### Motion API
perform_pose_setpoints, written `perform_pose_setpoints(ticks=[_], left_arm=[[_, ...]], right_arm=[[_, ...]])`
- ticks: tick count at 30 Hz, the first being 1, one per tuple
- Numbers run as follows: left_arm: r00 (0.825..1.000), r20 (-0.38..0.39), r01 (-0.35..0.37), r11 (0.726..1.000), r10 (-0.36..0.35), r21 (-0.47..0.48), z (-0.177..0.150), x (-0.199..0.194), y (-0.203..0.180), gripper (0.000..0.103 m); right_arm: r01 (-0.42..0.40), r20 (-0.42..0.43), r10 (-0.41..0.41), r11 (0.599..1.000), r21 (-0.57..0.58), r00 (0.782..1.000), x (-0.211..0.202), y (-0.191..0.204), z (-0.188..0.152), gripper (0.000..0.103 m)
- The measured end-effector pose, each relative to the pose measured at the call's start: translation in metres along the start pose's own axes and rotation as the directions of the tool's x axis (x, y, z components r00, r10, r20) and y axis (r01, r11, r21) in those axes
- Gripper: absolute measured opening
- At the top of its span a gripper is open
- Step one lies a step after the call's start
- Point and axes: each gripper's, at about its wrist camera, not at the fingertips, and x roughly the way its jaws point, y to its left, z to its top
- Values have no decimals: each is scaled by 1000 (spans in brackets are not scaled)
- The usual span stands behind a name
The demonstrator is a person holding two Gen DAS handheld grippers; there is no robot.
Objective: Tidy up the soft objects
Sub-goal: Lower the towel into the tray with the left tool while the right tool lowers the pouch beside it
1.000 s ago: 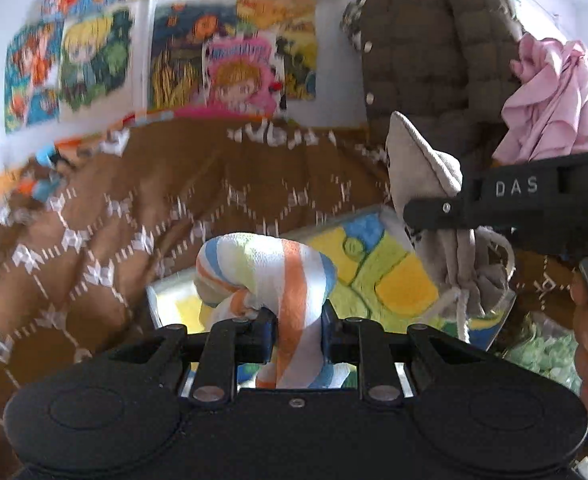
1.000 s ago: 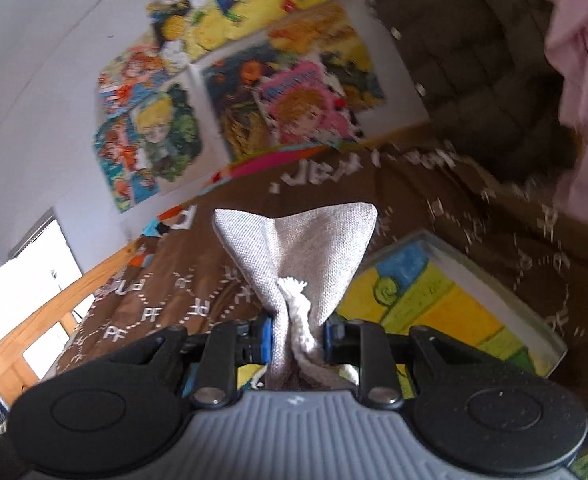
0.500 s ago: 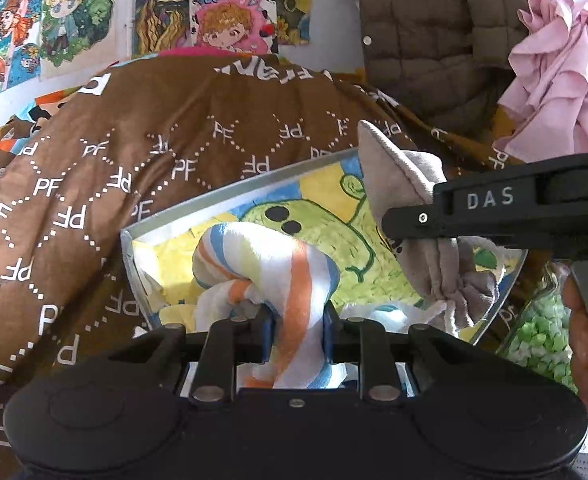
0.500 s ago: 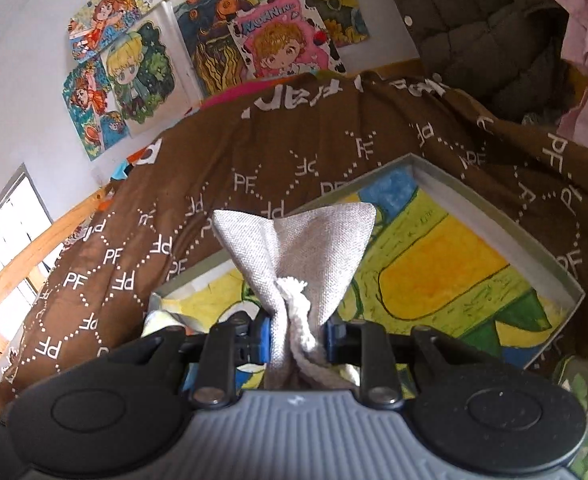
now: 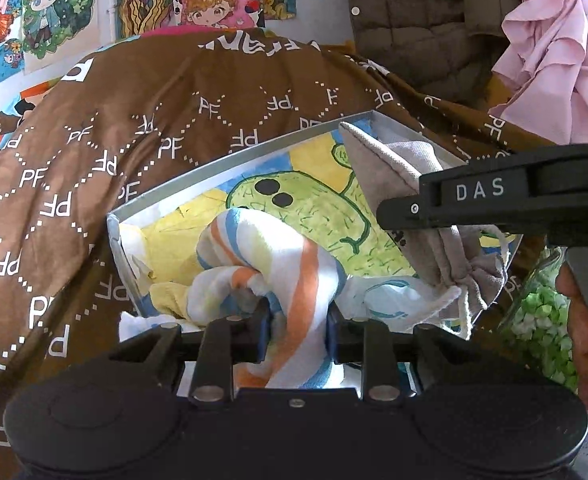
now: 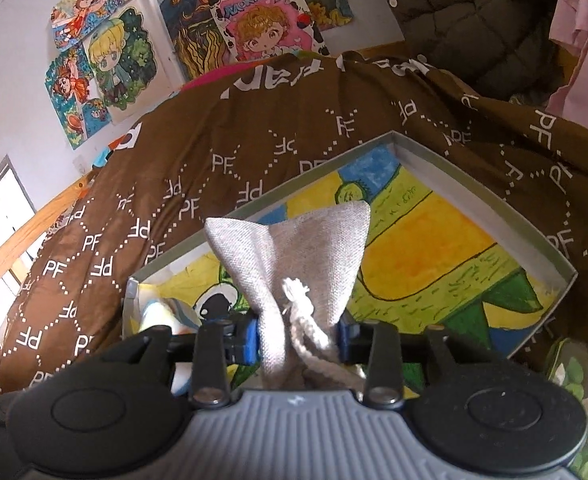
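A striped orange, blue and white cloth (image 5: 277,252) rises between the jaws of my left gripper (image 5: 297,320), low over the near end of a shallow grey box (image 5: 233,156). These jaws are opening, and the cloth still fills the gap and touches both pads. In the right wrist view a grey drawstring pouch (image 6: 294,248) stands between the opening jaws of my right gripper (image 6: 298,336), which are spread wide around its neck. From the left wrist view the pouch (image 5: 394,160) hangs over the box's right side under the right gripper (image 5: 398,220). The striped cloth (image 6: 161,312) shows at the box's left end.
The box (image 6: 474,192) is lined with a yellow and green drawing and lies on a brown patterned blanket (image 5: 113,140). A jar of green and white bits (image 5: 542,312) stands at its right. A quilted jacket (image 5: 414,12) and pink cloth (image 5: 554,40) hang behind. A hand (image 5: 582,320) holds the right gripper.
Both grippers have sunk toward the box and tipped downward, so more of the box shows. Both pairs of jaws stand wider apart than before, the right pair much more so.
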Motion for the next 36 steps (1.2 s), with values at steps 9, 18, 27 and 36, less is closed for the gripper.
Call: perform_pose_setpoints(ticks=[9,18,27,36], left_arm=[[1000,3,9,1000,-9,-20,-1,2,2,35],[1000,14,20,999,-20,-39,2,-1,2,48],[996,88,-12,999,15,-34,14,-21,-3,74],[979,201,-23,996,40,-85,35,-80,-3,89]], right_arm=[[21,-24,-21,1000,-5,999,4,-1,-2,53],[26,-31,-26,1000,5,999,6,-6,-2,81],[54,16,-54,998,27,998,-16,-11,8,95],[50,89,-55,997,60,994,-71,-14,28,103]])
